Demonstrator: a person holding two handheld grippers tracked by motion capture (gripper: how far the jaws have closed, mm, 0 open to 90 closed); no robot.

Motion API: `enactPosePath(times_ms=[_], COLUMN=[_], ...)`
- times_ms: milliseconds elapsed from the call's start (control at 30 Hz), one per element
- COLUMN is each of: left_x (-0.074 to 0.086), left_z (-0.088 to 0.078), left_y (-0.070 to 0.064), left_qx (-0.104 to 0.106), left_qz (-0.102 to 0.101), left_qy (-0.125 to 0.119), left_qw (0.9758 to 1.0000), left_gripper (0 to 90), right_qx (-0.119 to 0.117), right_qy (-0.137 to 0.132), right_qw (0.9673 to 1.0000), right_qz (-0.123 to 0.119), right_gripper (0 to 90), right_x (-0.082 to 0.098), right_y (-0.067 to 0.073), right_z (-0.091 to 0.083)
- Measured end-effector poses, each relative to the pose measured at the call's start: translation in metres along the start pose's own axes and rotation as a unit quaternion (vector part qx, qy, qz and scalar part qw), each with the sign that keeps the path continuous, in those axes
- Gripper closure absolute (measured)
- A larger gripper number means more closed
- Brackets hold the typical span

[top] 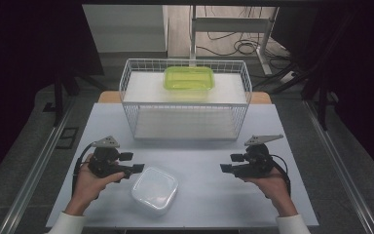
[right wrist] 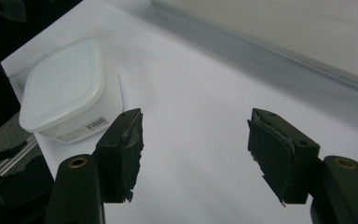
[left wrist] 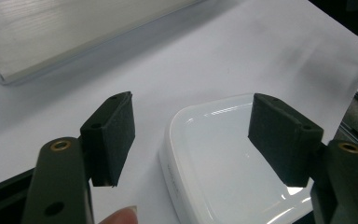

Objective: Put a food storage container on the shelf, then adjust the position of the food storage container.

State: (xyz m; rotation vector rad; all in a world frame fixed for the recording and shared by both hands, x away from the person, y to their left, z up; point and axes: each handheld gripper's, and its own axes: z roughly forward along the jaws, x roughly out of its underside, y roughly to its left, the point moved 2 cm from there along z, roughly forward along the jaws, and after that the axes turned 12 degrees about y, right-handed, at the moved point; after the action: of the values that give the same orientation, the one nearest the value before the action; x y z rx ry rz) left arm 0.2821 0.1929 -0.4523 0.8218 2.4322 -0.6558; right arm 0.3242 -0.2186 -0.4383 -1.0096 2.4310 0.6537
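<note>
A white lidded plastic container (top: 155, 189) sits on the white table near its front edge, seen also as the white container (left wrist: 228, 158) and the white container (right wrist: 65, 88). My left gripper (top: 132, 163) hovers just left of it, open, jaws wide apart with the container's corner between and below them (left wrist: 193, 135). My right gripper (top: 231, 163) is open over bare table to the container's right, pointing toward it (right wrist: 193, 140). A lime-green container (top: 189, 78) rests on the top shelf of a white wire rack (top: 185, 100) at the back.
The wire rack has a lower shelf (top: 185, 124) with nothing on it, its edge showing as a pale board (left wrist: 51, 37). The table's front edge (top: 185, 226) lies close behind the white container. Dark curtains and floor cables surround the table.
</note>
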Motion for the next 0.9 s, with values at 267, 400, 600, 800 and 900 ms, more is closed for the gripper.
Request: enactPosePath(times_ms=[267,400,600,800,900], left_x=[0.006,0.008,0.01,0.011,0.01], left_z=[-0.004,-0.005,-0.004,-0.003,-0.004], left_y=[-0.004,-0.006,-0.009,-0.018,-0.029], left_qx=[0.002,0.007,0.009,0.0,0.001], left_qz=[0.015,0.021,0.031,0.06,0.089], left_qy=[-0.003,0.002,0.014,0.019,0.03], left_qw=[0.9999,0.9997,0.9994,0.998,0.9956], left_gripper=[30.8,33.2,38.1,46.5,51.7], right_qx=[0.002,-0.001,-0.003,-0.004,-0.007], right_qy=[0.003,0.004,0.005,0.003,0.004], right_qw=[0.9999,0.9999,0.9998,0.9998,0.9998], right_qz=[0.01,0.015,0.018,0.02,0.019], right_gripper=[35.4,35.4,35.4,35.1,34.7], right_x=[0.005,0.007,0.009,0.011,0.012], right_y=[-0.003,-0.005,-0.005,-0.007,-0.006], right_z=[0.003,0.005,0.006,0.006,0.007])
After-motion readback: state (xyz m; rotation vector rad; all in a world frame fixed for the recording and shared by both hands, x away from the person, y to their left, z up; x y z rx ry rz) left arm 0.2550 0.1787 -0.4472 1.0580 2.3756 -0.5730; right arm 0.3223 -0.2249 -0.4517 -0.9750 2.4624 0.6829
